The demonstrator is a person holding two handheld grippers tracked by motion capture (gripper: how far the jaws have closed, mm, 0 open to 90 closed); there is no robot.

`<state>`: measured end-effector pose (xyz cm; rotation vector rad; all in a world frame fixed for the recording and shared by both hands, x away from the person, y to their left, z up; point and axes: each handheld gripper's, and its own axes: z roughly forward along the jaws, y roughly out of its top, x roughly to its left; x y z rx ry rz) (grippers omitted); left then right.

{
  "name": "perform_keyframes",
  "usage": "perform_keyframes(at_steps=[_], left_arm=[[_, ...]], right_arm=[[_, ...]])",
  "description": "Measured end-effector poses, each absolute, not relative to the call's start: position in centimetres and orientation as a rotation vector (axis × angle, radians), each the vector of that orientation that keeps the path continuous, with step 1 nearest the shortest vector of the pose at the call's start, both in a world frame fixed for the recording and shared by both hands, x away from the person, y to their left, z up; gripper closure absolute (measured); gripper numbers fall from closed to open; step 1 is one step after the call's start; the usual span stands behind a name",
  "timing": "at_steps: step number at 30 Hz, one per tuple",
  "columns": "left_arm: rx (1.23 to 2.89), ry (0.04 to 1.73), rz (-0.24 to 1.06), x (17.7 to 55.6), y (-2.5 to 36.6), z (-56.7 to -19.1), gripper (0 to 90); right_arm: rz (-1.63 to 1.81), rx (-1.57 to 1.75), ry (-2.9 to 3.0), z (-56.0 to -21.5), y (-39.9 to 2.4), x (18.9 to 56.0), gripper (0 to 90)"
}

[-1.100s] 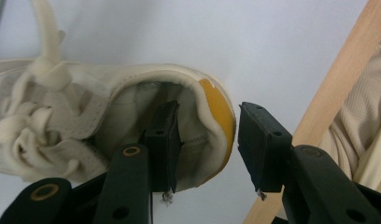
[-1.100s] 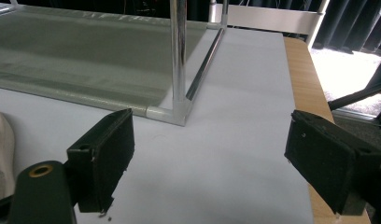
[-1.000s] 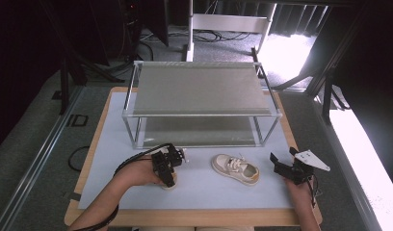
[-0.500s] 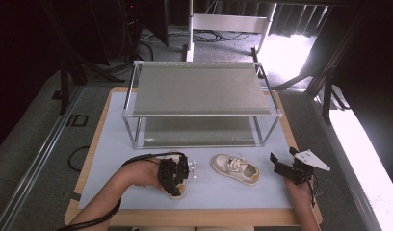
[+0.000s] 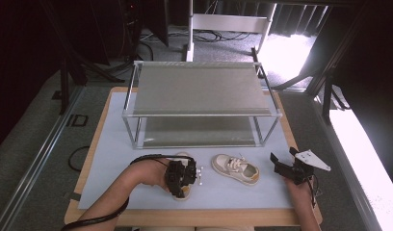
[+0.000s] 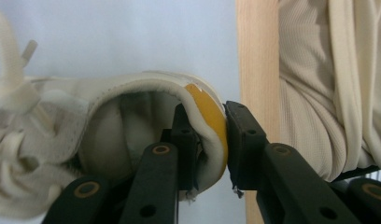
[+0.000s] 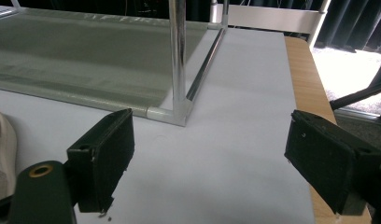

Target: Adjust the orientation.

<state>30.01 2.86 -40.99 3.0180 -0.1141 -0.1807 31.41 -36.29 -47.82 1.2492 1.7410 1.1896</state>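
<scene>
Pale blue mat (image 5: 242,187) on wooden table (image 5: 194,217), dark room behind, left gripper (image 6: 211,140) clamped on cream sneaker's heel (image 6: 198,116) at lower centre, right gripper (image 7: 207,163) jaws spread wide, second cream sneaker (image 5: 235,168) mid-frame, silver two-tier rack (image 5: 199,89) above.

Rack (image 5: 203,91) across far table; open mat (image 5: 262,185) nearer.

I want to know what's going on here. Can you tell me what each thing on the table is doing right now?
Left gripper: shut on the left shoe's heel.
Left shoe: pinched at the heel collar, one jaw inside, one outside.
Right gripper: open, holding nothing.
Right shoe: lying on the mat, untouched.
Shoe rack: standing, both shelves bare.
</scene>
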Motion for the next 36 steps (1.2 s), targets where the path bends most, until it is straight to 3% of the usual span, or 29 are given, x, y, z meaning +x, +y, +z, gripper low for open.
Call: perform_keyframes(at_steps=[5, 11, 28, 34, 36], left_arm=[[3.008, -0.073, -0.179, 30.2, 3.1, -41.1, 72.1], [2.999, 0.083, -0.156, 30.6, 3.2, -41.4, 53.6], [2.975, 0.119, -0.138, 30.4, 4.0, -41.8, 50.2], [2.986, 0.106, -0.130, 30.2, 4.0, -41.7, 50.2], [2.986, 0.099, -0.132, 30.2, 3.9, -41.6, 50.2]], right_arm=[[1.179, 1.254, 1.737, -47.8, -36.3, 31.4, 15.2], [1.185, 1.253, 1.733, -47.8, -36.3, 31.4, 15.2], [1.275, 1.158, 2.048, -46.7, -37.2, 32.3, 14.1], [1.241, 0.898, 2.336, -42.9, -36.8, 32.7, 25.7], [1.230, 0.791, 2.415, -41.8, -36.3, 32.6, 34.5]])
